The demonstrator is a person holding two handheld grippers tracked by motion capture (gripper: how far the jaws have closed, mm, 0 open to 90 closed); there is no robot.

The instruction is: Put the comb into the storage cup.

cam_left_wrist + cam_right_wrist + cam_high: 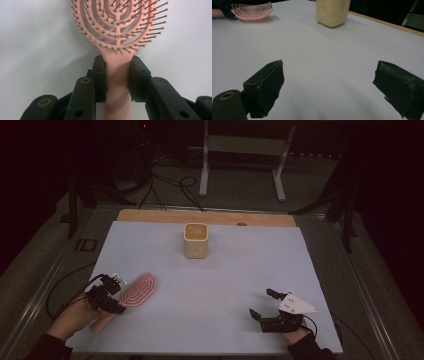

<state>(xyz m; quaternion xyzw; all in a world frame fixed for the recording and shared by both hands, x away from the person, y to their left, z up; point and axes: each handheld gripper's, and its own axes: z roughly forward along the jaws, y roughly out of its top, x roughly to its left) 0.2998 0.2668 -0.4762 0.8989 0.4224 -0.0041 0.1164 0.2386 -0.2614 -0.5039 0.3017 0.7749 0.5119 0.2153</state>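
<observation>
A pink hairbrush [139, 288] lies bristles up at the front left of the white table sheet [210, 270]. My left gripper [116, 295] is shut on its handle just below the head; in the left gripper view both black pads [100, 75] press the pink hairbrush handle [117, 82] from either side. The handle's end sticks out under the person's left hand. A cream square cup [196, 240] stands upright at the middle back of the sheet. My right gripper [262, 303] rests open at the front right, jaws wide apart over bare sheet, pointing toward the cream cup [333, 12] and the hairbrush [252, 11].
A wooden table edge [205, 216] runs behind the sheet. Beyond it stand a white metal frame [245, 155] and dark cables on the floor. Metal rails border the table at left and right.
</observation>
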